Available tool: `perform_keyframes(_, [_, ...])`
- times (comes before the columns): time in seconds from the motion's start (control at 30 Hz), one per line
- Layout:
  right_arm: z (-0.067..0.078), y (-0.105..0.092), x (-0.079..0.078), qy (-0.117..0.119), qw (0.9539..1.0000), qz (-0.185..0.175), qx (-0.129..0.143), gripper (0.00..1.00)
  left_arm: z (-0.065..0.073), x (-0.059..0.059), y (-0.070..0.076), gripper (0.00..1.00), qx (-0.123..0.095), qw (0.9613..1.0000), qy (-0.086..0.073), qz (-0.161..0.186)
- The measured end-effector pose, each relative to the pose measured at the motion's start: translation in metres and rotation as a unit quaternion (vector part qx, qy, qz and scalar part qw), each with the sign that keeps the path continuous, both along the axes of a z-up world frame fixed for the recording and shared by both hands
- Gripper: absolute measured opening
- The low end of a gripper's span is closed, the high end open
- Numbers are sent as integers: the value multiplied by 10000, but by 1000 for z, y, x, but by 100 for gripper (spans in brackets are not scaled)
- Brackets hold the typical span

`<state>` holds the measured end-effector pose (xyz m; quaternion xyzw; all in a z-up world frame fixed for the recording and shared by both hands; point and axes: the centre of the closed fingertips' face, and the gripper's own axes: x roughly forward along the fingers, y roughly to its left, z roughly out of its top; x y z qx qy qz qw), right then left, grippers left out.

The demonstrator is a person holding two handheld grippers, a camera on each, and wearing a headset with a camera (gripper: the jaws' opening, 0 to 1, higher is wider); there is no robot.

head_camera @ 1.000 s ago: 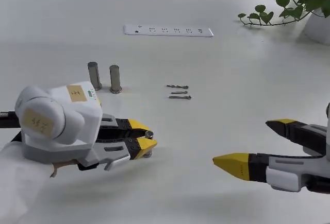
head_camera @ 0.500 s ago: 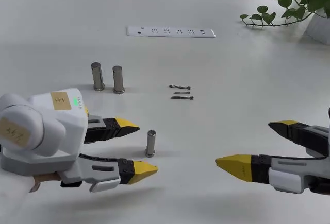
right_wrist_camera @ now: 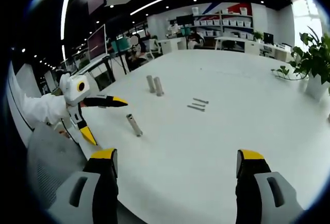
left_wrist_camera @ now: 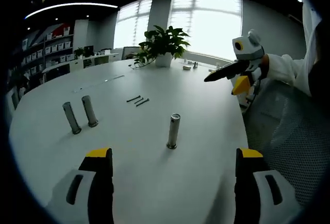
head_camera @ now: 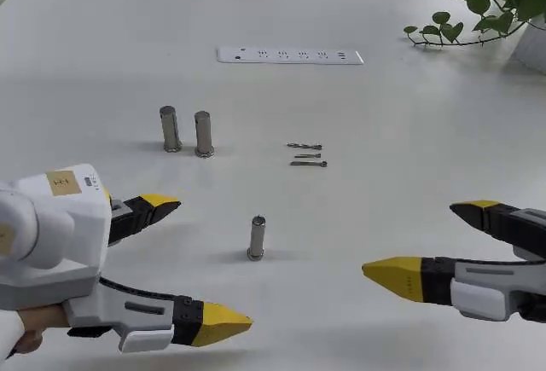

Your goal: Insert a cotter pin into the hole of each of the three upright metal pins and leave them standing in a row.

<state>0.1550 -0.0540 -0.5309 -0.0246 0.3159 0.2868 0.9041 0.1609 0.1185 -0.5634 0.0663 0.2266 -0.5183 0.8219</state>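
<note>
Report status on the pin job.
Left gripper and right gripper open, empty. Near pin upright, apart from the far pins; no row. Cotter pins lying loose, none inserted. Nothing in the way.

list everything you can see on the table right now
metal pins: 3, silver-grey, all upright; two side by side at far left, one alone nearer, between the grippers
cotter pins: 3, silver, lying together right of the pair
power strip: 1, white, far side of the table
plant: 1, green leaves, white pot, far right corner
table: 1, white
left gripper: 1, black with yellow tips, open, near left
right gripper: 1, black with yellow tips, open, near right
</note>
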Motion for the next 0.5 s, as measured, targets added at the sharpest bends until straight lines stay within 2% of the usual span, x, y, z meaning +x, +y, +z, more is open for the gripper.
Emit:
perform_keyframes(0.17, [1,-2,2,-31,10000,1,-26,93,6,-3,1,99,-143,9999,1,86])
perform_keyframes(0.27, [1,-4,3,-30,9998,132,-177,93,8,-8,0,99,-106,9999,22,62])
perform_keyframes(0.43, [0,-9,6,24,9985,351,-430,92,13,-17,3,99,-213,9996,97,131])
perform_keyframes(0.5, [2,-10,10,-25,9975,450,-550,91,14,-19,5,99,-297,9991,206,213])
